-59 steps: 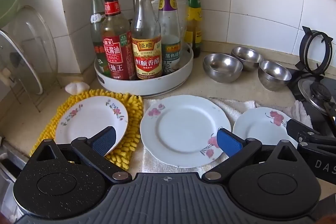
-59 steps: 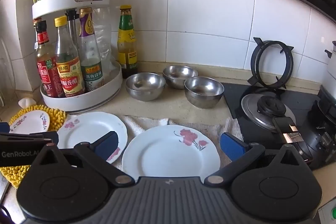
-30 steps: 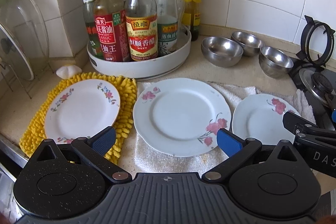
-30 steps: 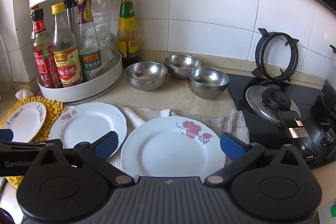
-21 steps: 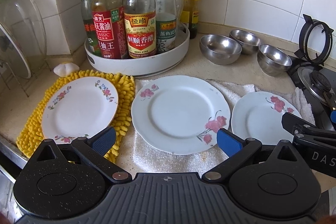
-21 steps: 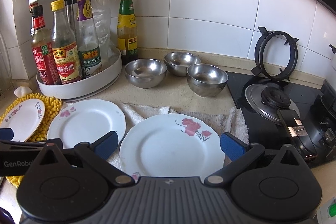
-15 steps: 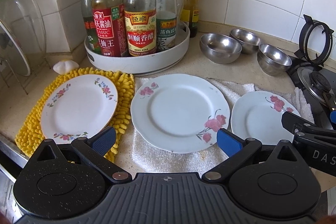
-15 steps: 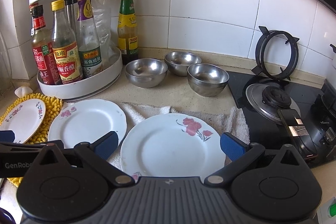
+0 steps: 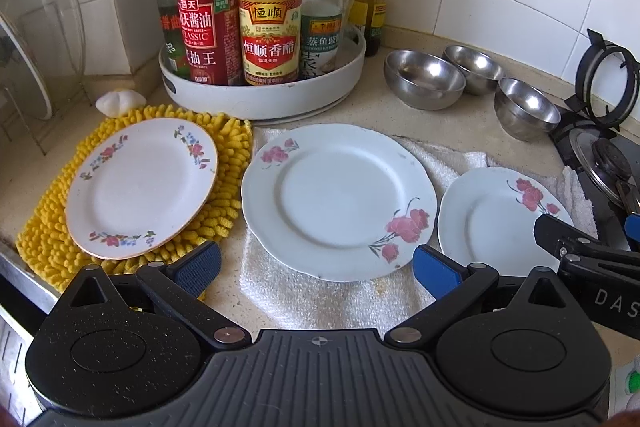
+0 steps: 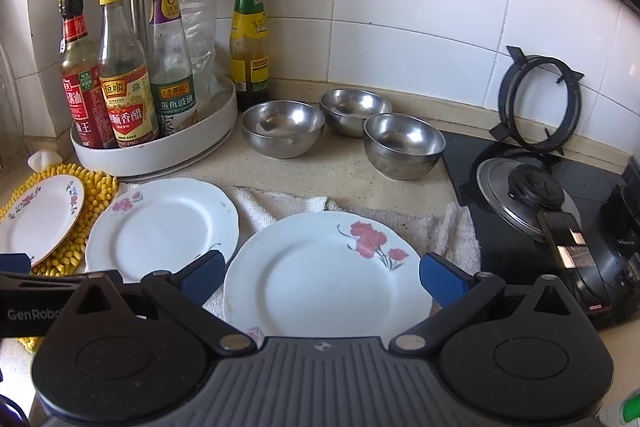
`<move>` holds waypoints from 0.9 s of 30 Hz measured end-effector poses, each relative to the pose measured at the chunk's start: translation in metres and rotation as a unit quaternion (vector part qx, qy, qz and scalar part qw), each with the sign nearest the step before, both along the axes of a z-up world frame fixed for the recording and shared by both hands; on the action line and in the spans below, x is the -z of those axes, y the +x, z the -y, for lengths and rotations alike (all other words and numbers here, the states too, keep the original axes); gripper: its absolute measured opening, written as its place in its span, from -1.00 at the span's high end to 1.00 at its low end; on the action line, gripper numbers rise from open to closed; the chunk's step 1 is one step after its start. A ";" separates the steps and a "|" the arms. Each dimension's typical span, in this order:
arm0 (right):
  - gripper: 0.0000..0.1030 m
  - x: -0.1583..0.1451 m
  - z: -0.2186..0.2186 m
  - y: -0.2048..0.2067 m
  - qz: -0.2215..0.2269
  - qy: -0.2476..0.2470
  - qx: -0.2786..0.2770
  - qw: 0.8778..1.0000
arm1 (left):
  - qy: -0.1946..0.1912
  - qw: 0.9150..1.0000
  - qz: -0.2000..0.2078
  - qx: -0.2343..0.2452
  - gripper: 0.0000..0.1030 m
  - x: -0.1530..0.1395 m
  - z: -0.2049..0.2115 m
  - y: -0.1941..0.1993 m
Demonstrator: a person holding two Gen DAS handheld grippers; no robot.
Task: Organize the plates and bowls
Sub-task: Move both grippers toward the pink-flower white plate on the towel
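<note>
While both sets of tongs are held wide and empty above the desk (image 9: 372, 115), the left tongs (image 9: 316, 263) are seen over the middle plate (image 9: 340, 199) and the right tongs (image 10: 322, 279) over the right plate (image 10: 324, 275). A third plate (image 9: 140, 187) is laid on a yellow mat (image 9: 228, 203), and three steel bowls (image 10: 282, 133) are grouped behind, near the bottle rack (image 9: 264, 99).

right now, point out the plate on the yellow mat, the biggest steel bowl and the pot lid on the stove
plate on the yellow mat (image 9: 140, 187), left wrist view, bare white middle of the plate
biggest steel bowl (image 10: 283, 133), right wrist view, inside of the bowl
pot lid (image 10: 494, 187), right wrist view, shiny metal left of its black knob
</note>
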State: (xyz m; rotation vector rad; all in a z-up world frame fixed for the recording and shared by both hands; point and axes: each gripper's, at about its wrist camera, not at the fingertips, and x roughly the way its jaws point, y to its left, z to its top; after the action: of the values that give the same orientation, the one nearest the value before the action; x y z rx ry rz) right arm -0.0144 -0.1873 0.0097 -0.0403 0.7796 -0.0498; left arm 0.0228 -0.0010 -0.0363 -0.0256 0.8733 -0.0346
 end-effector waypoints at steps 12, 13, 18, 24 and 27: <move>-1.00 0.008 0.004 0.046 -0.014 0.006 -0.057 0.998 | 0.011 0.999 -0.016 -0.046 -1.00 0.005 0.007 0.022; -1.00 0.009 0.004 0.051 -0.016 0.005 -0.062 0.998 | 0.012 0.999 -0.017 -0.049 -1.00 0.006 0.007 0.023; -1.00 0.015 0.003 0.069 -0.025 0.008 -0.088 0.996 | 0.008 0.998 -0.022 -0.067 -1.00 0.011 0.005 0.025; -1.00 0.022 -0.004 0.087 -0.034 0.005 -0.119 0.992 | -0.004 0.996 -0.025 -0.088 -1.00 0.020 -0.001 0.028; -1.00 0.026 -0.008 0.097 -0.045 0.009 -0.136 0.990 | -0.018 0.995 -0.037 -0.095 -1.00 0.024 -0.003 0.031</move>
State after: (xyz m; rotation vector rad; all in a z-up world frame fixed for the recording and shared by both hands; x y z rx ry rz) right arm 0.0824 -0.1789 -0.0167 -0.1324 0.8583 0.2186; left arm 0.0542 0.0021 -0.0607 -0.1454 0.9403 0.1295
